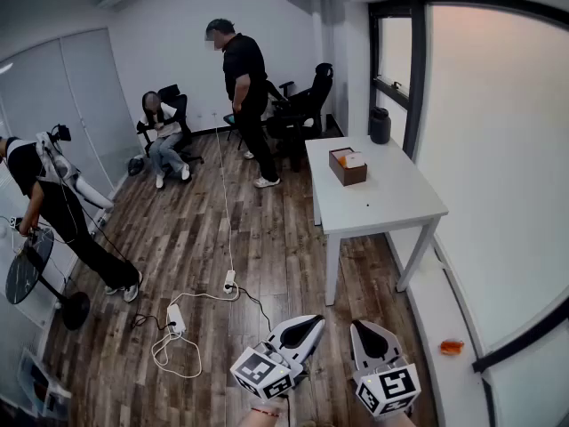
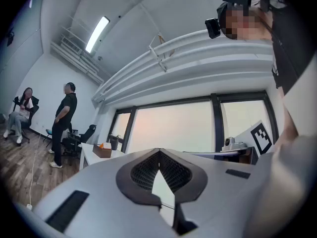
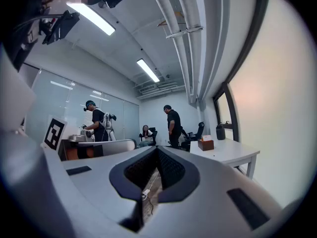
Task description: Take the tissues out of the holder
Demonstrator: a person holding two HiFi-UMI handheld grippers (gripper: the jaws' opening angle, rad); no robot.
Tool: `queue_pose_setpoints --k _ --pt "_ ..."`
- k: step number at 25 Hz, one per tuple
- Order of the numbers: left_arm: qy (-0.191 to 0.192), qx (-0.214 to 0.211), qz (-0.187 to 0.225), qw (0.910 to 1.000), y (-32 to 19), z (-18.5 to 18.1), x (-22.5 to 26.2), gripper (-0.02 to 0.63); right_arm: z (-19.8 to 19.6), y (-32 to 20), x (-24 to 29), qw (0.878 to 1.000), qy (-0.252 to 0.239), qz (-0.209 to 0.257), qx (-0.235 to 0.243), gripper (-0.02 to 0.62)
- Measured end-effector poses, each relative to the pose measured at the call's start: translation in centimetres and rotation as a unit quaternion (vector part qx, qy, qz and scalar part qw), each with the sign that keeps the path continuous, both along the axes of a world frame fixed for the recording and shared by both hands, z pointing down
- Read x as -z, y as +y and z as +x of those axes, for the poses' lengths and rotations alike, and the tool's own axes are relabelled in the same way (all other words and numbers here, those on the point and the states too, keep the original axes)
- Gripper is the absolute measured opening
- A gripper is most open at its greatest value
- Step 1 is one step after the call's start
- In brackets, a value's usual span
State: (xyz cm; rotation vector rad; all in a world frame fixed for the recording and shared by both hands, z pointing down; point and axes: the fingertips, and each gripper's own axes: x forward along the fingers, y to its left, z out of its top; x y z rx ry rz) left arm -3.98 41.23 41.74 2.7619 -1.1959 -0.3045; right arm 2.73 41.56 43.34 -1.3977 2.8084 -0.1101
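I'm standing well back on the wood floor (image 1: 204, 238), with the task not yet begun; my left gripper (image 1: 308, 323) has its fingers pressed together on nothing; my right gripper (image 1: 361, 327) is the same, closed and empty; the holder (image 1: 347, 169) sits well away on the white table (image 1: 391, 207), toward its far end, tissues (image 1: 354, 159) poking out of the top; so this is the approach, I reckon; next I need to walk over, spread one pair of fingers and come down on that top tissue.
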Motion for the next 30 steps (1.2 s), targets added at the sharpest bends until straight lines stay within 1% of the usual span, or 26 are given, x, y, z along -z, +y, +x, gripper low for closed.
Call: queue_pose_setpoints --k 8,15,25,30 --pt "0.0 -0.015 0.0 0.9999 -0.1 1.3 -0.6 0.005 0.2 -0.1 0.0 1.0 0.004 0.004 0.004 0.005" --pt "0.012 -0.007 -0.002 0.9999 0.0 2.0 -0.3 0.005 1.8 0.2 -0.1 1.0 -0.006 -0.001 0.0 0.005" --pt "0.022 0.009 0.001 0.9997 1.0 2.5 -0.3 0.005 2.2 1.6 -0.3 0.999 0.022 0.014 0.03 0.005" --pt "0.022 0.0 0.009 0.9997 0.5 3.2 -0.3 0.005 2.4 1.3 0.2 0.999 0.028 0.019 0.03 0.005"
